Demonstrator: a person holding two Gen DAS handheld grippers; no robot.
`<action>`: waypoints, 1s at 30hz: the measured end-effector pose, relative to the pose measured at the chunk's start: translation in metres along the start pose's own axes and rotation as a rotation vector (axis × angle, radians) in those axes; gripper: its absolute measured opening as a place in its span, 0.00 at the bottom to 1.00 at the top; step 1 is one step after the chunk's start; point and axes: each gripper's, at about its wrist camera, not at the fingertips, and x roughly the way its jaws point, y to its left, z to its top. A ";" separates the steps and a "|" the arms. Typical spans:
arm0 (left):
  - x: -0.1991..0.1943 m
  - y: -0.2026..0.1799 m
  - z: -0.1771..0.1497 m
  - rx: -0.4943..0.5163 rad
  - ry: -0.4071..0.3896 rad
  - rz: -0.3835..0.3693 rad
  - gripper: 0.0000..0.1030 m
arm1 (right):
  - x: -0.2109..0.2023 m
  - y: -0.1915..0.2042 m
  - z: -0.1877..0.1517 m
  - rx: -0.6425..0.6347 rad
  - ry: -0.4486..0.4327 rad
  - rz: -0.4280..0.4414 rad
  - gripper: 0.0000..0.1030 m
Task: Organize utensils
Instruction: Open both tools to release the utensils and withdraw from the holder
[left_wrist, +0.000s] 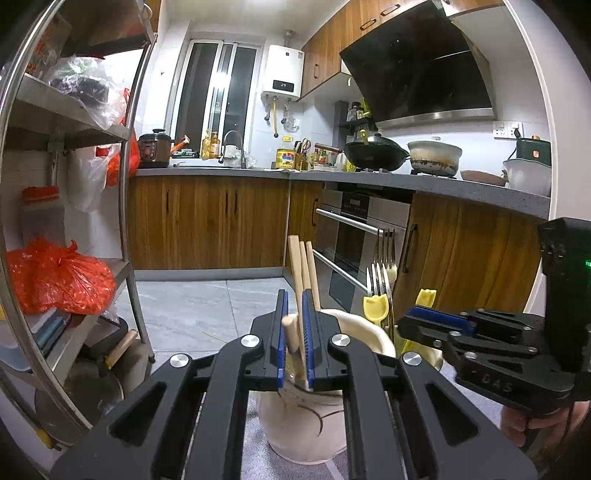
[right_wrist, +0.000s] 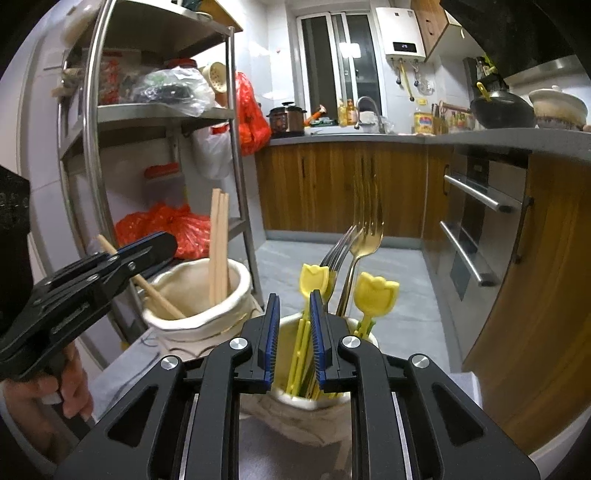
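Observation:
Two cream ceramic jars stand side by side on a grey mat. My left gripper (left_wrist: 294, 300) is shut on a wooden chopstick (left_wrist: 290, 332) that leans into the left jar (left_wrist: 303, 424); the right wrist view shows this chopstick (right_wrist: 155, 295) slanting over the jar's rim (right_wrist: 195, 325). More chopsticks (right_wrist: 218, 240) stand upright in that jar. My right gripper (right_wrist: 294, 299) hovers over the right jar (right_wrist: 325, 402), open, with a yellow tulip-topped utensil (right_wrist: 300, 343) loose between its pads. Forks (right_wrist: 364, 240) and another yellow utensil (right_wrist: 376, 293) stand in this jar.
A steel shelf rack (right_wrist: 236, 184) with orange bags (right_wrist: 177, 229) stands close on the left. Wooden cabinets and an oven (left_wrist: 354, 240) line the far side and right, under a grey counter (left_wrist: 461, 188). A hand (right_wrist: 70, 391) holds the left gripper's handle.

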 end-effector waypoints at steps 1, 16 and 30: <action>-0.002 -0.001 0.002 0.001 -0.002 0.000 0.08 | -0.006 0.000 0.000 -0.001 -0.002 -0.007 0.17; -0.072 -0.018 0.018 0.057 -0.030 0.047 0.64 | -0.069 -0.004 -0.015 0.090 -0.005 -0.038 0.23; -0.100 -0.041 -0.028 0.017 0.083 0.011 0.93 | -0.101 -0.021 -0.046 0.132 -0.001 -0.103 0.87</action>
